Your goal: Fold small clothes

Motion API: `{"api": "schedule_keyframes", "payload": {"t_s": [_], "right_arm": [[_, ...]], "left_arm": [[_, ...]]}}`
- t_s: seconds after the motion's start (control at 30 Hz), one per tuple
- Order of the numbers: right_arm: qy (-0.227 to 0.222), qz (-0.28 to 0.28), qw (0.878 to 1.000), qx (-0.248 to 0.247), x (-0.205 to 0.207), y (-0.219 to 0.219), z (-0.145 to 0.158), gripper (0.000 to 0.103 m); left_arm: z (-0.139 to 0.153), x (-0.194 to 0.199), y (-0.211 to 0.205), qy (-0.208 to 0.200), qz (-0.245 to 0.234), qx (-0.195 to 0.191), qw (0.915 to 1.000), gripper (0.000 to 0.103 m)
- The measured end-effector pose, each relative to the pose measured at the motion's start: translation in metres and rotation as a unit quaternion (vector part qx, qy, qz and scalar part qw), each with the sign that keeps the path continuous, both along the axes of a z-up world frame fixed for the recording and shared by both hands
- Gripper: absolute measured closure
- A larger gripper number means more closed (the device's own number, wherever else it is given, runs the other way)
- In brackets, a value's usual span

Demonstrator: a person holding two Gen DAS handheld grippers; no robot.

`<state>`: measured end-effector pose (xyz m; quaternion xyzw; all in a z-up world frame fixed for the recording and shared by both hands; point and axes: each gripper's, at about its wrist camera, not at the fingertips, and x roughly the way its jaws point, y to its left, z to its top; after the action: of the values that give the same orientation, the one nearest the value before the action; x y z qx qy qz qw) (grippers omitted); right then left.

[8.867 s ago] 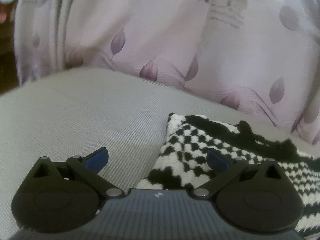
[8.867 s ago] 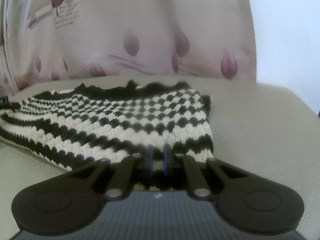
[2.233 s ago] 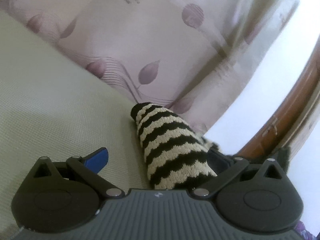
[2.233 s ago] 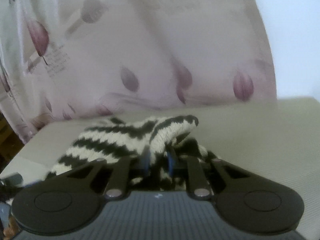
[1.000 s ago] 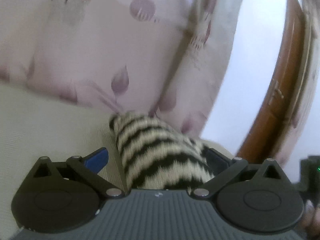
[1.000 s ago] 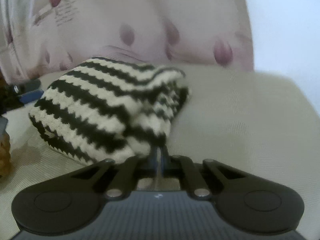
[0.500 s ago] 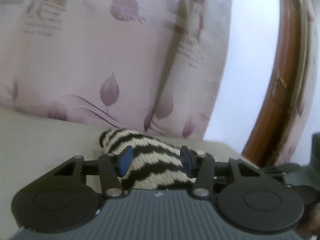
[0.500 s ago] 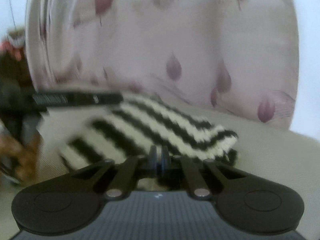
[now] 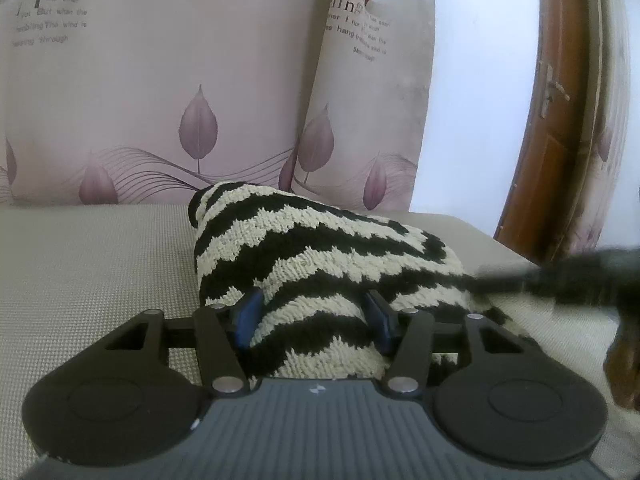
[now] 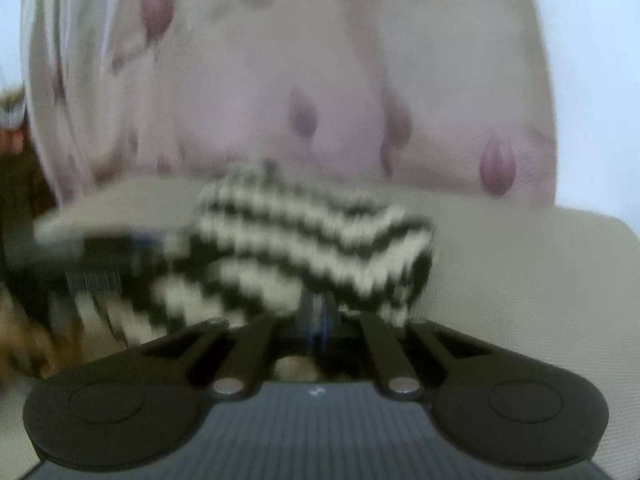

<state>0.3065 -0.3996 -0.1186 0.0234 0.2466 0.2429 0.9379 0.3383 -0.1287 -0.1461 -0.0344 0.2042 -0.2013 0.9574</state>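
Note:
A black-and-cream zigzag knit garment [image 9: 320, 248] lies folded into a thick bundle on the beige sofa seat [image 9: 100, 260]. My left gripper [image 9: 313, 314] straddles the bundle's near end. Both blue pads [image 9: 248, 312] touch the knit, and the jaws are easing open a little. In the blurred right wrist view the same knit garment [image 10: 304, 240] lies just ahead. My right gripper [image 10: 318, 316] is shut at its near edge, with knit showing under the fingers. A blurred dark bar at the bundle's right side is the right gripper's body [image 9: 560, 276].
Leaf-print cushions [image 9: 180, 100] stand along the back of the seat. A brown wooden door [image 9: 560, 120] and white wall are at the right. A hand [image 9: 624, 368] shows at the right edge. The seat stretches bare to the left of the bundle.
The left jaws went from wide open around the bundle to closed in on it, and the gripper sank closer. The right view swung and blurred while its jaws stayed shut.

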Motion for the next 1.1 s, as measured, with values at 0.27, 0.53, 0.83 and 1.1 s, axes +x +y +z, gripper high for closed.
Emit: {"api": "schedule_keyframes", "payload": {"t_s": [0.27,0.53,0.83,1.1], "right_arm": [[-0.012,-0.033,0.999,-0.029,0.071,0.026,0.015,0.098],[0.004,-0.040,0.997,-0.062,0.087,0.016,-0.024,0.097],[-0.081,-0.038,0.994,-0.066,-0.016,0.028,0.012,0.094],[-0.046,-0.051,0.988,-0.140,-0.030,0.036,-0.030,0.095]], "left_arm": [[0.000,0.000,0.001,-0.003,-0.003,-0.003,1.0000,0.043],[0.001,0.001,0.004,0.001,-0.008,-0.015,0.9999,0.038],[0.001,0.000,0.001,-0.003,-0.001,0.000,1.0000,0.030],[0.001,-0.004,-0.007,-0.012,0.002,0.029,0.9995,0.027]]}}
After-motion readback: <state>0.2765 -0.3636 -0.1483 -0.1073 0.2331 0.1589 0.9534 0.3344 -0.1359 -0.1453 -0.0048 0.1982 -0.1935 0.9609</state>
